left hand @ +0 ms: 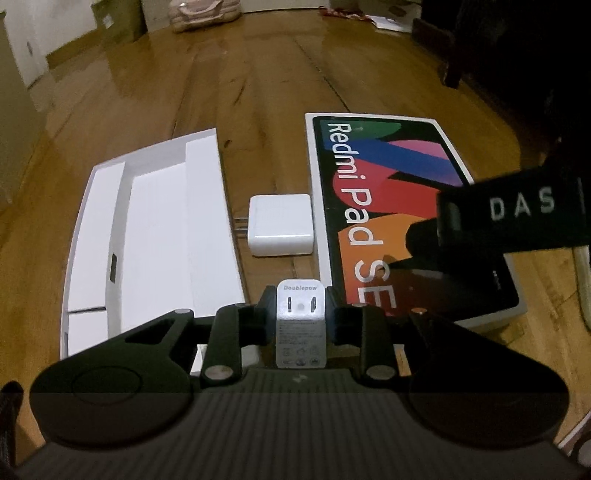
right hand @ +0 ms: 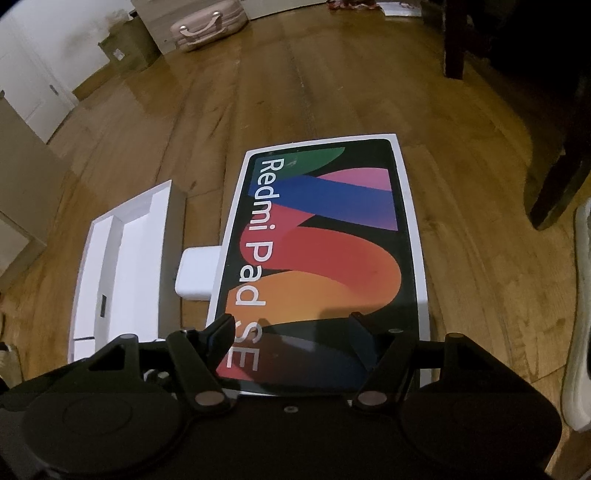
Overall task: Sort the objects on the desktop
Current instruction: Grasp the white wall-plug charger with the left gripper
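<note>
My left gripper (left hand: 300, 314) is shut on a small white Doublepow charger (left hand: 300, 325), held above the wooden floor between the open white box tray (left hand: 155, 236) and the Redmi Pad SE box lid (left hand: 373, 206). A larger white power adapter (left hand: 280, 225) lies on the floor just ahead, prongs pointing left. My right gripper (right hand: 291, 332) is open and empty over the near end of the lid (right hand: 325, 236); it shows at the right in the left wrist view (left hand: 509, 218). The tray (right hand: 122, 266) and the adapter (right hand: 197, 273) also show in the right wrist view.
The wooden floor (left hand: 258, 92) stretches ahead. A pink suitcase (right hand: 207, 24) and a cardboard box (right hand: 125, 48) stand far back left. Dark furniture legs (right hand: 554, 155) stand at right. A white object (right hand: 580, 317) lies at the right edge.
</note>
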`<state>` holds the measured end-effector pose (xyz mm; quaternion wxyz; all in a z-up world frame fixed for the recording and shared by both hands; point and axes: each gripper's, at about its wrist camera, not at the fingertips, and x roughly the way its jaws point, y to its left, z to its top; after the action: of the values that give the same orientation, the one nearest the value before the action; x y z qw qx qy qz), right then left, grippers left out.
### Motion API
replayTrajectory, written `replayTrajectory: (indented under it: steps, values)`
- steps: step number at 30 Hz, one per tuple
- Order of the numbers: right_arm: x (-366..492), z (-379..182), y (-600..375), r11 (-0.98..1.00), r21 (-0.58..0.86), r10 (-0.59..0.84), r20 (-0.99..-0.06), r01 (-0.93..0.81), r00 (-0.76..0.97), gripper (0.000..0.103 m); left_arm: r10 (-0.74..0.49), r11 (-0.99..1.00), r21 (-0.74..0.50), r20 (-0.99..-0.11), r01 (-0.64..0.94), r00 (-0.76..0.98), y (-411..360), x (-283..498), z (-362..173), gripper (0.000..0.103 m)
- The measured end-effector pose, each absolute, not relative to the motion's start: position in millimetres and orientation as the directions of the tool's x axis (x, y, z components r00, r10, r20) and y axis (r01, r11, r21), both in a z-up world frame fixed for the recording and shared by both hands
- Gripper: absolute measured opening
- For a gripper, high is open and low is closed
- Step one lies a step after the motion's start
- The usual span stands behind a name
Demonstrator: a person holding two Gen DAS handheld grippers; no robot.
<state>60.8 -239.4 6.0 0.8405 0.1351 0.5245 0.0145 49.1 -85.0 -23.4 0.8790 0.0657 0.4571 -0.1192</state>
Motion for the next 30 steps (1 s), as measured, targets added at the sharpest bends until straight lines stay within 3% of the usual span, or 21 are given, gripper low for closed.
replayTrajectory:
  steps: [21, 24, 27, 30]
  values:
    - [59, 9, -241, 0.962, 0.237, 0.151, -0.878, 0.138, 0.455, 0.073, -0.239, 0.963, -0.109, -0.771, 0.248, 0.59, -60, 53, -7, 0.019]
    - [58, 9, -242, 0.961, 0.238, 0.152, -0.878, 0.138, 0.454, 0.073, -0.252, 0.961, -0.127, -0.766, 0.244, 0.592, -56, 53, -8, 0.025]
    - [58, 9, -243, 0.96, 0.241, 0.152, -0.877, 0.144, 0.455, 0.073, -0.234, 0.966, -0.117, -0.767, 0.229, 0.598, -54, 53, -9, 0.039]
    - [59, 9, -244, 0.958, 0.245, 0.154, -0.878, 0.148, 0.454, 0.073, -0.252, 0.962, -0.136, -0.77, 0.235, 0.586, -51, 53, -10, 0.042]
